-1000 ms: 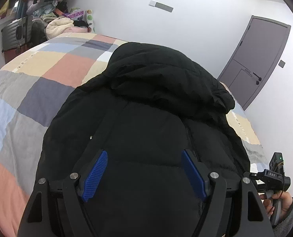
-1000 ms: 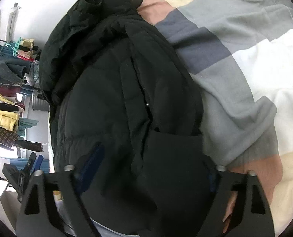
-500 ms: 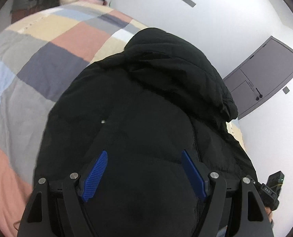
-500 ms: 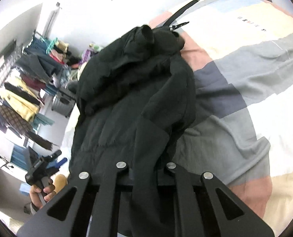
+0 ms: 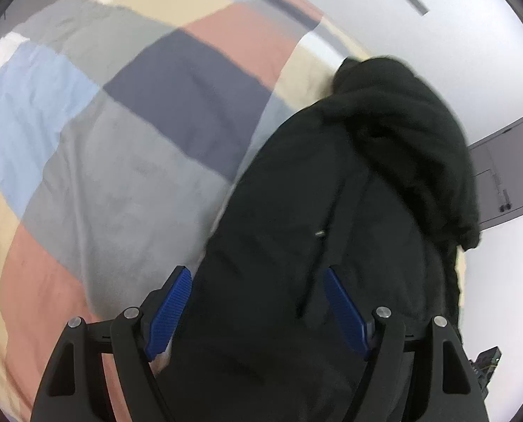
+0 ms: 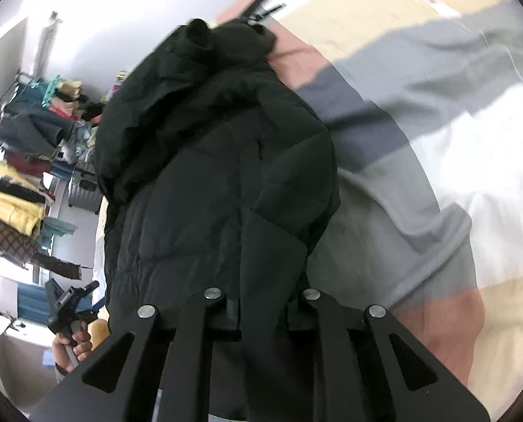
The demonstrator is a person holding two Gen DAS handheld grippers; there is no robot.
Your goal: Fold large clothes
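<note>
A large black puffer jacket with a hood lies lengthwise on a checked bed cover. My left gripper is open, its blue pads spread over the jacket's near hem, the left pad at its edge. In the right wrist view my right gripper is shut on a fold of the jacket near its hem; the fingertips are buried in the fabric. The left gripper's handle and the hand holding it show at the lower left of that view.
The bed cover spreads to the right of the jacket in the right wrist view. A clothes rack with hanging garments and a suitcase stand beyond the bed. A grey door is in the white wall.
My right gripper closed on the jacket's hem fold and lifted it. My left gripper swung left and stayed open, so more bed cover shows on its left.
</note>
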